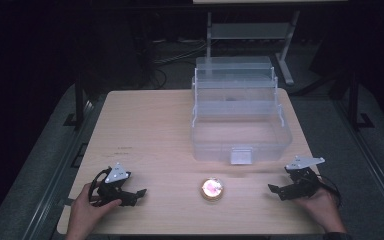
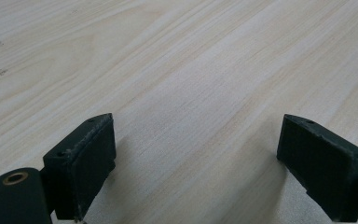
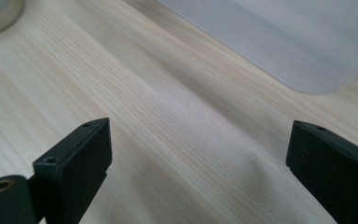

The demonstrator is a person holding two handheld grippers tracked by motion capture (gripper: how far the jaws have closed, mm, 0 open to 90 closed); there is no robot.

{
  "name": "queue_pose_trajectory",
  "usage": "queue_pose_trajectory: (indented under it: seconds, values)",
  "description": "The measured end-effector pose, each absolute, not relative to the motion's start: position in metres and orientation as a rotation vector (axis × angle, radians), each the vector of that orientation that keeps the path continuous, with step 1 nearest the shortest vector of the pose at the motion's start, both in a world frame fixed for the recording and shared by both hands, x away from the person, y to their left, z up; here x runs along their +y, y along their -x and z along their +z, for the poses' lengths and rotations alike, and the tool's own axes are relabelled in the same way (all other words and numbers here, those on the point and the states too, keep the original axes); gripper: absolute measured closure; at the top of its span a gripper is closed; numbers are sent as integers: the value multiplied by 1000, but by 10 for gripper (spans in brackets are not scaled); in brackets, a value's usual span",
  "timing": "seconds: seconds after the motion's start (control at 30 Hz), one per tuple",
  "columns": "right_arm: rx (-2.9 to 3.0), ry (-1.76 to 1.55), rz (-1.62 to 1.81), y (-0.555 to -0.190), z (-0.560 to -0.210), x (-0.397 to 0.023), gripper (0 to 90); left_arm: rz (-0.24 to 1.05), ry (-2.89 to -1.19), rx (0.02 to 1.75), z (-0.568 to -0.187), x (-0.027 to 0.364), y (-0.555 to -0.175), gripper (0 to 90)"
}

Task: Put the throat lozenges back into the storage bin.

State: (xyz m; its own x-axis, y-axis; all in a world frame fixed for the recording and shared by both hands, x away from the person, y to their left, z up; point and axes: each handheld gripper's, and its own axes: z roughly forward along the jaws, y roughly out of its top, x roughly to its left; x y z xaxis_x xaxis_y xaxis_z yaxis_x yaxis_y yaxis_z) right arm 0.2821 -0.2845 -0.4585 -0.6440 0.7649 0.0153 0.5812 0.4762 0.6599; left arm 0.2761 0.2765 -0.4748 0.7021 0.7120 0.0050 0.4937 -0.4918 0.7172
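Facing bare table (image 2: 191,70), left gripper (image 2: 196,163) open

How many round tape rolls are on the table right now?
1. The tape roll lies on the table in front of the clear plastic box, between the left gripper and right gripper. Others may be hidden inside the box.

Dark lab: cables (image 1: 175,55), rig stand (image 1: 250,35).

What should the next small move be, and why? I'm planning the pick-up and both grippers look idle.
Probably slide the right gripper toward the round tape roll: its jaws stand open and empty, the roll lies untouched on the table between both grippers, before the clear box.
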Motion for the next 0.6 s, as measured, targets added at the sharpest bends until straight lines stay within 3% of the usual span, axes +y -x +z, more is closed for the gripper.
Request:
queue_pose_trajectory:
  seconds: [0.6]
  values:
    - [2493,-1040,887,-281,-423,-272,65,394,-2192,916,-475,276,-276,107]
